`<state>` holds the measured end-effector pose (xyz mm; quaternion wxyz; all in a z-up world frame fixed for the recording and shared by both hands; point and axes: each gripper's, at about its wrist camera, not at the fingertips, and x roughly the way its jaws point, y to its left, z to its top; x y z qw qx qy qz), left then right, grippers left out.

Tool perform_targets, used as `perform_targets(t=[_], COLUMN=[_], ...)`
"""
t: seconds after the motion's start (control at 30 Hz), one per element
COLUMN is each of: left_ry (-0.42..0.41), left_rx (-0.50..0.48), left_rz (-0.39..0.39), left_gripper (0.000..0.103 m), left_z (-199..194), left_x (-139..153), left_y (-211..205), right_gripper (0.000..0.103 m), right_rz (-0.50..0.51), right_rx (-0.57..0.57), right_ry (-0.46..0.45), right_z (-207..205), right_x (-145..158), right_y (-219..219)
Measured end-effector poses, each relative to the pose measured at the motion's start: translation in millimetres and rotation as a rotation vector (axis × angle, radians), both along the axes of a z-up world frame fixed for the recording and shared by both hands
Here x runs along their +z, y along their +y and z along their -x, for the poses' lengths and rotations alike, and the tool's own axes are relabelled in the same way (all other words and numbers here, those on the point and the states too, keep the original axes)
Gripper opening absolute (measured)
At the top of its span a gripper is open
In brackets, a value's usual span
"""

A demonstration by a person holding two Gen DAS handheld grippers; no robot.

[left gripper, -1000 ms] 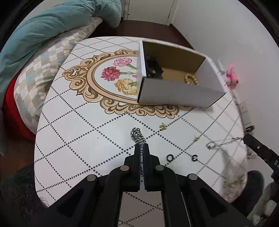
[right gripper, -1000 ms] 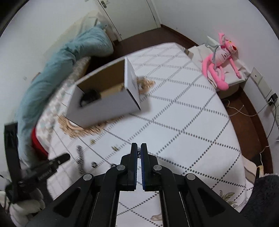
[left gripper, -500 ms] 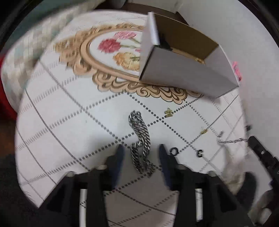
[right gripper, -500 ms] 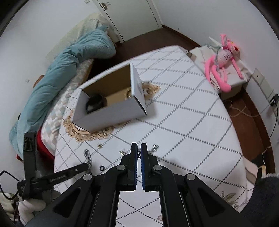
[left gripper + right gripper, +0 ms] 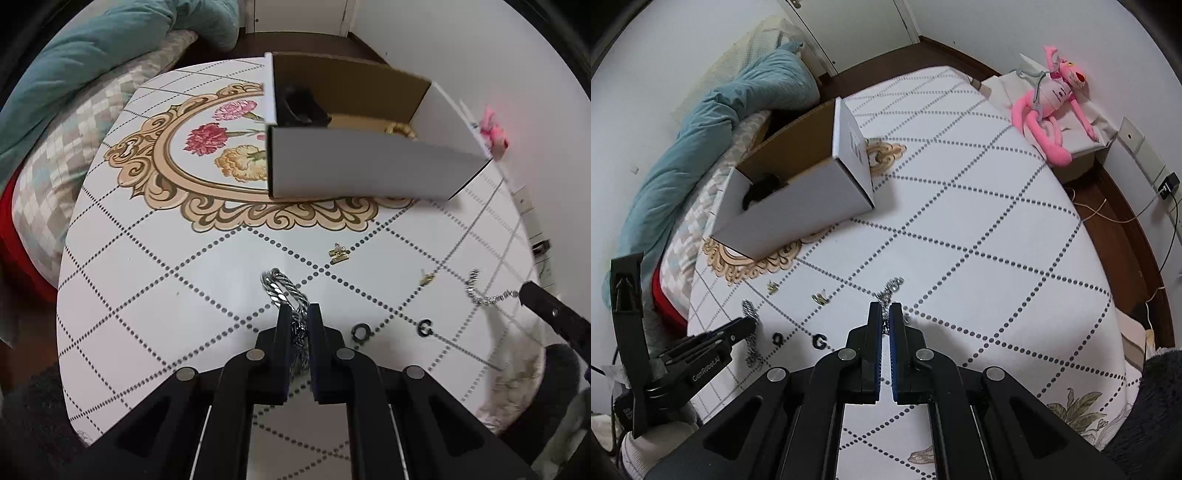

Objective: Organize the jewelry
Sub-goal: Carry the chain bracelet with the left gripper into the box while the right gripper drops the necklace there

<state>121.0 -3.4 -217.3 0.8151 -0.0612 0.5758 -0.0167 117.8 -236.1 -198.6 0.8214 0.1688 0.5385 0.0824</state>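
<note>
The left gripper (image 5: 298,314) has just been closing, and its jaws now pinch the thick twisted silver chain (image 5: 284,291), whose looped end lies on the white dotted tablecloth (image 5: 147,295) just ahead of the fingertips, near the table's near edge. The right gripper (image 5: 885,310) has its jaws drawn narrow onto a thin silver chain (image 5: 892,286), one end trailing forward on the cloth past its tips (from the left wrist the same chain (image 5: 487,293) reaches to that gripper's tip at the table's right edge). Between the 2 grippers lie 2 small black rings (image 5: 361,332), and a little farther in toward the table's middle sit 2 small gold pieces, one (image 5: 339,253) more to the left and one (image 5: 427,278) to the right. A white cardboard box (image 5: 369,170), open at the top, stands on the gilt floral medallion (image 5: 207,147) toward the table's far side; inside it show a dark object (image 5: 299,107) at the left end and something gold (image 5: 400,129) nearer the right. Beyond the table's far-right corner a pink plush toy (image 5: 1052,99) sits on a low stand, and a teal duvet (image 5: 713,122) lies heaped past the left edge.
</note>
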Motion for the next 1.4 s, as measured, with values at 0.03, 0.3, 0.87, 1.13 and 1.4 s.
perform_targets(t=[0.03, 0.3, 0.87, 1.13, 1.4], left_ry=[-0.005, -0.074, -0.269, -0.165, -0.005], left_rx=[0.005, 0.056, -0.032, -0.057, 0.009], left_rz=[0.013, 0.150, 0.255, 0.247, 0.176], left_gripper=[0.005, 0.005, 0.005, 0.005, 0.007], left_z=[2.6, 4.7, -77.3, -130.7, -150.9], left_x=[4.5, 49.4, 158.5, 124.8, 83.6], left_y=[4.3, 28.3, 22.1, 22.4, 27.4], right_gripper=[0.004, 0.004, 0.004, 0.004, 0.004], right_rz=[-0.009, -0.083, -0.141, -0.099, -0.037], right_rx=[0.000, 0.023, 0.157, 0.230, 0.309], right_ry=[-0.010, -0.089, -0.222, -0.124, 0.003], right_z=[-0.6, -7.6, -70.1, -150.1, -201.9], right_x=[5.2, 51.2, 142.3, 122.0, 75.2], right_y=[-0.8, 0.5, 33.0, 58.0, 85.7])
